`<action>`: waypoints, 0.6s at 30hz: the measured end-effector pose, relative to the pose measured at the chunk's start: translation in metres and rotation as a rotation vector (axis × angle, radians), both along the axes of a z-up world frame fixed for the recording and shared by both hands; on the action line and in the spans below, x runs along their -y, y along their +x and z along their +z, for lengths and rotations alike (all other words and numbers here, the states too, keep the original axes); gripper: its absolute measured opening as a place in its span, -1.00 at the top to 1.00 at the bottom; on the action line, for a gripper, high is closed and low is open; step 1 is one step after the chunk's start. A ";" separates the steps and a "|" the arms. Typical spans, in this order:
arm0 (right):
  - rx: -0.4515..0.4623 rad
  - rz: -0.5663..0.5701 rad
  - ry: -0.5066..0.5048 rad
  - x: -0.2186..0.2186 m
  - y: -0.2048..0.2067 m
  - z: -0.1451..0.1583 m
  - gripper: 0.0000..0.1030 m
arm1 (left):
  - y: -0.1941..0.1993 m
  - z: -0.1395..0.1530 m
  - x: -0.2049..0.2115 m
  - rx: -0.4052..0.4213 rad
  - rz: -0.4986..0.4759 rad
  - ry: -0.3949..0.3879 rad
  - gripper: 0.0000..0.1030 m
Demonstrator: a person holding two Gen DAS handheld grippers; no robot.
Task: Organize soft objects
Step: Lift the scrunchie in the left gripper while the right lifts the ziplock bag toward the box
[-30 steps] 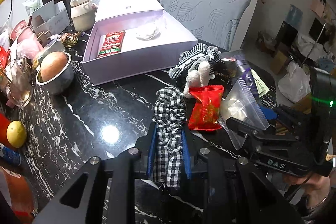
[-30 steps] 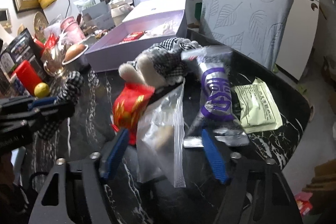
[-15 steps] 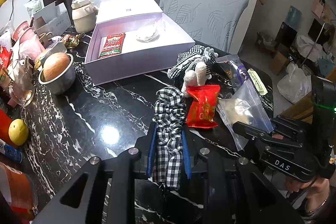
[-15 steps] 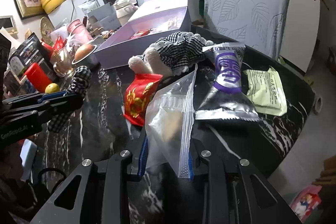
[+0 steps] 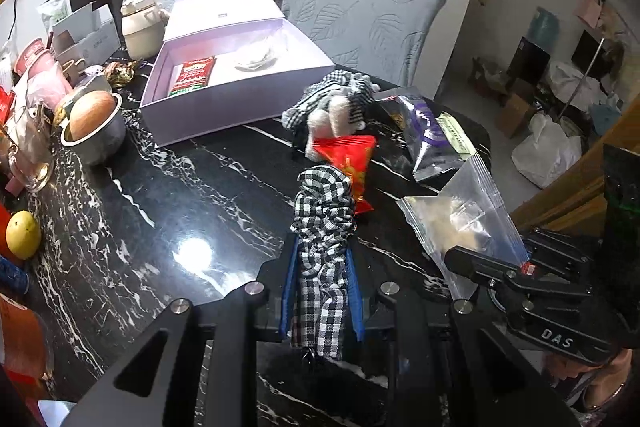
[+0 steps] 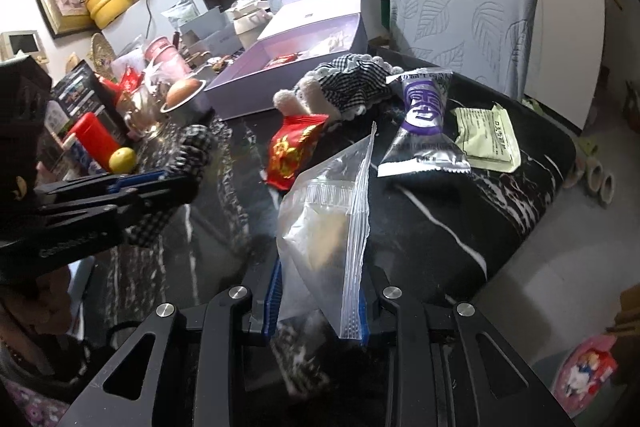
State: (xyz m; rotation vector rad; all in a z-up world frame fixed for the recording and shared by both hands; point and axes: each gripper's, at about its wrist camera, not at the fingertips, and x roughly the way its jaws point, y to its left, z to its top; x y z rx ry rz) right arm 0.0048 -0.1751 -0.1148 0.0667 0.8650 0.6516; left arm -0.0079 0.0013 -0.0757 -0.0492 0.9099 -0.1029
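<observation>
My left gripper (image 5: 322,291) is shut on a black-and-white checked scrunchie (image 5: 324,223), held above the black marble table (image 5: 160,195). My right gripper (image 6: 318,303) is shut on a clear zip bag (image 6: 328,223) with something pale inside, lifted off the table; the same zip bag (image 5: 460,219) shows at the right of the left wrist view. An open lilac box (image 5: 236,83) stands at the far side with a red packet (image 5: 192,75) in it. Between us and the box lie a plush toy in a checked dress (image 5: 336,107), a red snack packet (image 5: 352,163) and a purple packet (image 6: 424,123).
A pale green sachet (image 6: 488,135) lies near the table's right edge. At the left stand a steel bowl with a round brown thing (image 5: 94,123), a lemon (image 5: 22,235), a glass, cups and boxes. A chair with a leaf-pattern cover (image 5: 368,23) stands behind the table.
My right gripper has shut on the clear zip bag and drawn it back off the table, away from the packets. The left gripper has kept its hold on the scrunchie and shifted slightly.
</observation>
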 end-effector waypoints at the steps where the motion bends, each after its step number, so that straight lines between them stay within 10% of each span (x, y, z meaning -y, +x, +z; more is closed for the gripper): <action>1: 0.002 0.002 0.002 0.002 -0.002 0.002 0.45 | -0.001 0.001 0.002 0.005 -0.005 0.003 0.57; 18: 0.173 0.074 0.050 0.007 -0.020 0.081 0.45 | -0.013 0.066 0.019 0.191 -0.042 0.024 0.57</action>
